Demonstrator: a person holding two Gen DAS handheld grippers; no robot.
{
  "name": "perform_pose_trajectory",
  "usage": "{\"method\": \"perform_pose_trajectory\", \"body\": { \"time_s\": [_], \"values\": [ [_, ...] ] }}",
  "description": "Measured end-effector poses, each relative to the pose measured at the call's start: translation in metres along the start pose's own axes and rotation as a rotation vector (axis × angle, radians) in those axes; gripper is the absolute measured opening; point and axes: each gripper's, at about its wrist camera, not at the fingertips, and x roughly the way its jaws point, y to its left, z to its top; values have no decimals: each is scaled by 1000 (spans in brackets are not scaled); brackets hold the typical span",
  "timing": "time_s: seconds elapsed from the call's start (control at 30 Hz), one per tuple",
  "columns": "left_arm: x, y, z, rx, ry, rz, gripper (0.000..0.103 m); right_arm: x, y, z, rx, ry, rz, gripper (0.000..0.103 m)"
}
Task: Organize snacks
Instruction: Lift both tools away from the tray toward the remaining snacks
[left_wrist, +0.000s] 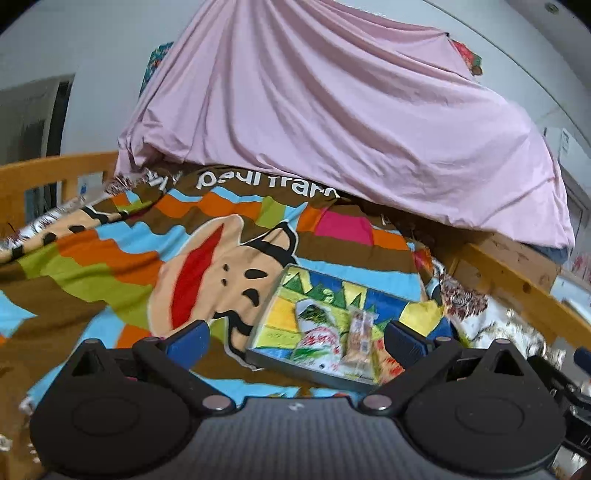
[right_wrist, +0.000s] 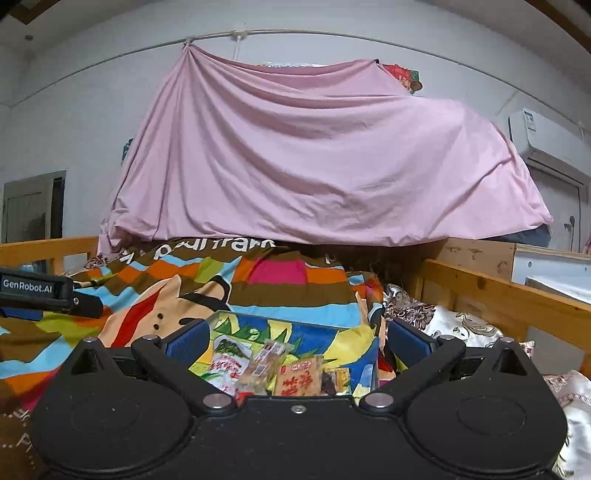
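I hold both grippers released and empty over a bed: the left gripper (left_wrist: 295, 341) and right gripper (right_wrist: 295, 341) face a colourful tray (right_wrist: 334, 334) on the cartoon blanket (left_wrist: 110, 266), snack packets (right_wrist: 299, 378) lying inside it.

- Soft, even indoor light; no glare or hard shadows.
- Deep shadow lies under the pink sheet (right_wrist: 314, 155).
- Fisheye bends walls around that sheet.
- Left wrist view blurs right of the sheet.
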Motion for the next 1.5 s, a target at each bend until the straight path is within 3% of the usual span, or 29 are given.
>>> {"method": "perform_pose_trajectory", "body": {
  "time_s": [0.37, 0.7, 0.93, 1.23, 1.5],
  "values": [
    [-46, 26, -30, 33, 12, 42, 103, -49, 23, -16, -5, 2, 25, 102],
    [-58, 39, -50, 123, 5, 51, 103, -65, 33, -40, 30, 85, 18, 102],
    [-54, 39, -65, 185, 12, 46, 103, -57, 53, -58, -17, 160, 76, 102],
    [-37, 32, -76, 246, 104, 42, 103, -54, 67, -63, -73, 173, 132, 102],
    [-21, 49, -66, 177, 139, 49, 103, -42, 60, -64, -24, 209, 113, 102]
  ]
}}
